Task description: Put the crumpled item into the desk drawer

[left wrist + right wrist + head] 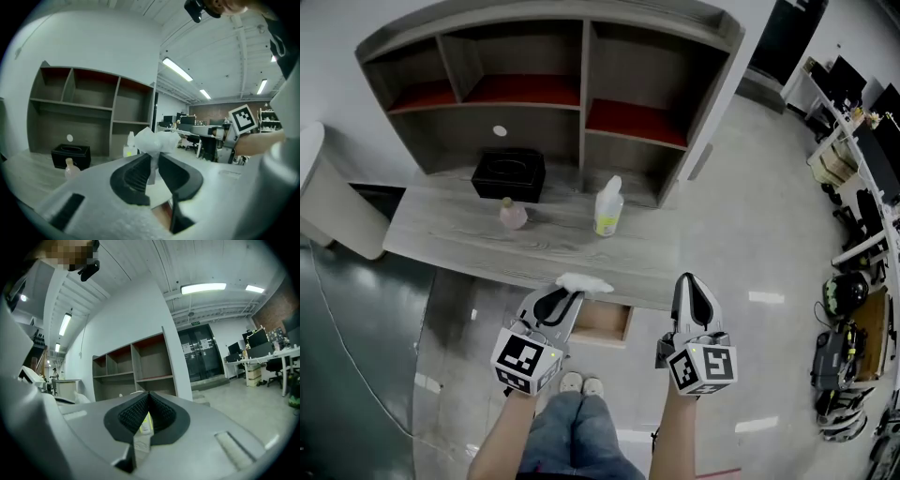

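1. The left gripper [567, 292] [153, 161] pinches the crumpled white item [584, 281] [152, 140] by its thin tail.
2. Its puffy end pokes out past the jaw tips, pointing at the desk [487, 244].
3. It is at the desk's front edge, near the open drawer [602, 322].
4. The right gripper [694, 286] [149, 399] is pressed together, holding nothing.

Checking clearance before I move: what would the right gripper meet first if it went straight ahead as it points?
Probably the bottle on the desk: it shows right in line past the right gripper, shelves behind it. Depth is hard to judge.
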Tool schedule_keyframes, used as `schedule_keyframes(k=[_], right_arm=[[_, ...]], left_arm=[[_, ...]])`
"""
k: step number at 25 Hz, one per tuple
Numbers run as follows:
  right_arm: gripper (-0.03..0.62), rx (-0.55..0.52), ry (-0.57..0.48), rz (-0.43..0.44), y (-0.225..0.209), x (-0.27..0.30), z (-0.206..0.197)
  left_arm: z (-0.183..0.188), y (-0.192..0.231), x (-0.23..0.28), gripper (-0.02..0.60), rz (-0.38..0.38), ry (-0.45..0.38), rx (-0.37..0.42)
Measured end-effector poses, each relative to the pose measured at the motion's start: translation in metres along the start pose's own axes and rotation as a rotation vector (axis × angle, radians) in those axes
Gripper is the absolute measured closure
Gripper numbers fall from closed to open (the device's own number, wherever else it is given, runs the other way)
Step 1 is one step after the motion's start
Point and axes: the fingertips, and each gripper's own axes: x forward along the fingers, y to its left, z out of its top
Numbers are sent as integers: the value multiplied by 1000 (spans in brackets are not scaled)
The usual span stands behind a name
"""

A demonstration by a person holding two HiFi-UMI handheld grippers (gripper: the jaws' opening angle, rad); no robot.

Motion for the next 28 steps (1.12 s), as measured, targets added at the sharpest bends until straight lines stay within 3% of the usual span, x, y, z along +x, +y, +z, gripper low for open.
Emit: schedule_keyframes(k=[5, 11, 16, 19, 21, 23, 28], right_arm=[[580, 37, 48, -3, -13, 6, -53], [580, 60, 138, -10, -25, -6, -124], [580, 93, 227, -18, -33, -14, -184], [580, 104, 254, -17, -37, -11, -203], [580, 110, 255, -13, -38, -10, -203], [580, 114, 242, -5, -38, -7, -197], [580, 97, 180, 9, -39, 7, -162]], left_arm=[[-101, -27, 20, 525, -80, 177, -84], [-242, -5, 71, 523, 2, 366, -191], [-325, 1, 106, 522, 25, 506, -249], [-351, 4, 119, 502, 23, 569, -309], [-360, 1, 122, 416, 13, 603, -338], [-359, 0, 119, 371, 11, 616, -333], [-323, -2, 100, 392, -5, 575, -288]])
